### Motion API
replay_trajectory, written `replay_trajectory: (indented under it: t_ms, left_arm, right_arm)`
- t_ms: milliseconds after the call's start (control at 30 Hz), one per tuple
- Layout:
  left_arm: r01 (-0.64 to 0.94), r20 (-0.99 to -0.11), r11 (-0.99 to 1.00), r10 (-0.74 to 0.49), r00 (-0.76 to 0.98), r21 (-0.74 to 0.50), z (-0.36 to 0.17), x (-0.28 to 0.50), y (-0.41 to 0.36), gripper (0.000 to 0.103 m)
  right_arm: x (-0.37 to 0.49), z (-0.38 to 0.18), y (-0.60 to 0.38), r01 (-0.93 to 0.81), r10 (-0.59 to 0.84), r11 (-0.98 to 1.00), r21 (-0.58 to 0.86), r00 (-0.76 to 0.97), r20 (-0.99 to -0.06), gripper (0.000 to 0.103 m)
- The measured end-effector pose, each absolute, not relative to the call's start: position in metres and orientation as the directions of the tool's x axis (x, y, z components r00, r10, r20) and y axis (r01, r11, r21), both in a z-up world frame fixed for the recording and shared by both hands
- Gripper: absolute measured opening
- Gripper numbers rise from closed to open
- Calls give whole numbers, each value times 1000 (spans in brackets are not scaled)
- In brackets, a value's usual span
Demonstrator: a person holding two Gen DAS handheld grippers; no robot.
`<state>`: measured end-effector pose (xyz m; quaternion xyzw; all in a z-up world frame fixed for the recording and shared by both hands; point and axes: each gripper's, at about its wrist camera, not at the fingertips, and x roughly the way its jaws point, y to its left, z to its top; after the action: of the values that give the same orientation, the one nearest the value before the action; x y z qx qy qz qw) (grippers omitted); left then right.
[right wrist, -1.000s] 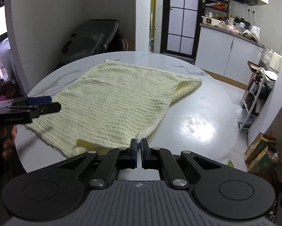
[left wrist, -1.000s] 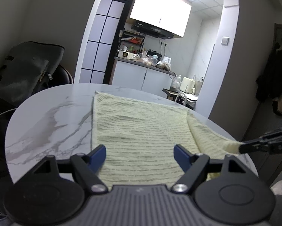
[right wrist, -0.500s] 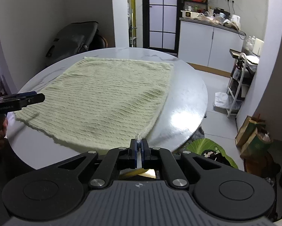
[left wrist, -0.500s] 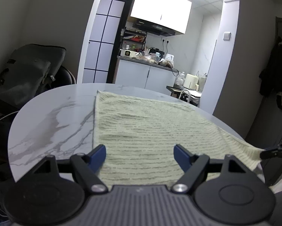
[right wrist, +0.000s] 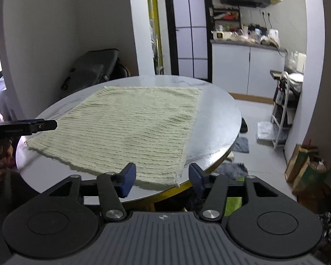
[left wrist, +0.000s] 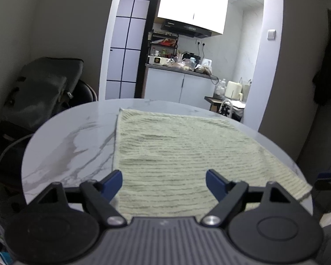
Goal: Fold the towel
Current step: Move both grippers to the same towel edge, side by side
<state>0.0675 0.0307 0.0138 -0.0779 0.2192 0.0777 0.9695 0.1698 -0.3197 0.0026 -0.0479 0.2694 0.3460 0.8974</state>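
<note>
Rt-side fold of towel pulled out flat. Right gripper, earlier pinched on near corner, now letting go, jaws opening, corner lying between, untouched. Left gripper opening a bit wider.

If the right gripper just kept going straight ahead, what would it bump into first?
Probably the towel: its near corner lies between the opening jaws of the right gripper, at the edge of the round table. Depth is hard to judge.

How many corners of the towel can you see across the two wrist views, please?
4. On the towel, spread flat on the table: far-left, far-right, near-left beside the left gripper, near-right between the right gripper's opening jaws.
</note>
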Motion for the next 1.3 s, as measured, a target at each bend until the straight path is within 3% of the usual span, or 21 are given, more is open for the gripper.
replay_trajectory:
  t_ms: [233, 867, 1033, 1133, 1300]
  left_arm:
    - [-171, -440, 976, 96, 893, -135, 15, 54, 27, 96]
    - [-234, -435, 966, 166, 885, -108, 11, 27, 30, 96]
    - [-221, -482, 967, 136, 866, -125, 7, 29, 34, 81]
    - [-223, -485, 967, 136, 864, -126, 7, 26, 35, 80]
    - [-226, -498, 972, 164, 851, -67, 7, 27, 27, 68]
  right_arm:
    - [168, -1, -329, -623, 578, 777, 86, 653, -490, 65]
    - [165, -10, -324, -630, 591, 773, 81, 667, -453, 64]
    - [166, -10, -320, -642, 589, 765, 57, 661, -465, 63]
    - [169, -11, -320, -652, 595, 756, 60, 646, -479, 63]
    - [176, -15, -318, -651, 579, 757, 61, 624, -524, 54]
